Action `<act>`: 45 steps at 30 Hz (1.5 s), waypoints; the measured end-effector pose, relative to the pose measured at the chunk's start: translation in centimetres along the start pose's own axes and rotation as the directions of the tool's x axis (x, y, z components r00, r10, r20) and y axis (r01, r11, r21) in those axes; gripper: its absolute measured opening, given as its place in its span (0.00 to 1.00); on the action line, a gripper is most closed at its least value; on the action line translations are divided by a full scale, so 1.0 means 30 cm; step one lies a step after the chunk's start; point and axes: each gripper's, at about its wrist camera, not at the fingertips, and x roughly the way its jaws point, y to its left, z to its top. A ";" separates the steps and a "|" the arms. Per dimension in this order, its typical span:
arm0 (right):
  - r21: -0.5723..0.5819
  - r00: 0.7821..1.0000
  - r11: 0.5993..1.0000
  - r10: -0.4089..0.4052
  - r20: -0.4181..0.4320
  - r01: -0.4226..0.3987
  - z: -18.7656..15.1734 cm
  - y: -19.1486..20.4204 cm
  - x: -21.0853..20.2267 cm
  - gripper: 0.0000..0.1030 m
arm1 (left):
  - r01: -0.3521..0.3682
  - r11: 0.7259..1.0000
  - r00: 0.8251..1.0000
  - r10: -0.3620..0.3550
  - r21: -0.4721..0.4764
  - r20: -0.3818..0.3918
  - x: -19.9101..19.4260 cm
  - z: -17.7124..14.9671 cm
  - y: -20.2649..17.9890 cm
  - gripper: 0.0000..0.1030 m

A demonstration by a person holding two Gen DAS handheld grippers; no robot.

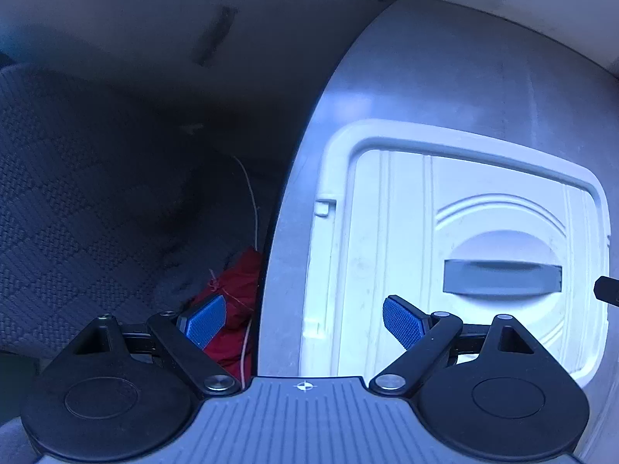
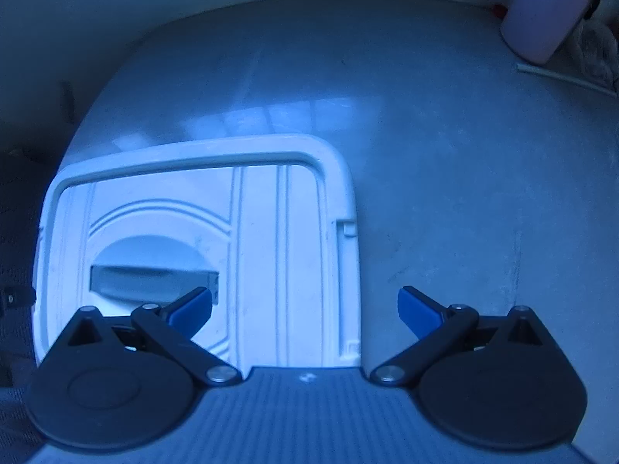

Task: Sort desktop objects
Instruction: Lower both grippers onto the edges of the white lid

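White plastic lidded box (image 1: 390, 255) sits flat on the grey worktop (image 2: 445, 154) near its left edge, probably the sorting bin, so I've got left gripper (image 1: 305, 323) and right gripper (image 2: 305, 309) fingers wide, empty, flanking its grey handle (image 1: 503, 278).

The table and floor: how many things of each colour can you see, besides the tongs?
White: 2, the lidded box and a container at the table's far corner.
Red: 1, a cloth on the floor.
Grey: 1, the box's handle.
Total: 4.
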 end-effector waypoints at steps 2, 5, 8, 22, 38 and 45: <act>-0.011 1.000 1.000 0.004 -0.012 -0.005 0.006 0.009 0.023 0.96 | 0.008 1.000 1.000 -0.008 -0.010 -0.008 0.018 0.005 0.007 0.88; -0.005 0.999 1.000 0.014 -0.045 -0.014 0.009 0.018 0.064 0.81 | 0.017 1.000 1.000 -0.017 -0.015 -0.014 0.034 0.010 0.017 0.88; -0.006 0.999 1.000 -0.006 -0.054 0.005 0.004 0.031 0.084 0.82 | 0.025 1.000 1.000 -0.025 -0.018 -0.018 0.045 0.013 0.029 0.88; -0.114 0.996 0.993 -0.001 -0.084 -0.008 -0.024 0.170 0.086 0.82 | 0.049 0.996 0.998 -0.051 -0.079 -0.022 0.040 0.018 0.138 0.88; -0.259 0.996 0.966 -0.008 -0.091 -0.017 -0.063 0.340 0.078 0.83 | 0.143 0.974 0.990 -0.142 -0.176 0.020 -0.042 0.055 0.309 0.88; -0.248 0.994 0.967 0.028 -0.108 -0.054 -0.051 0.285 0.023 0.82 | 0.255 0.938 0.967 -0.242 -0.237 0.081 -0.074 0.019 0.371 0.88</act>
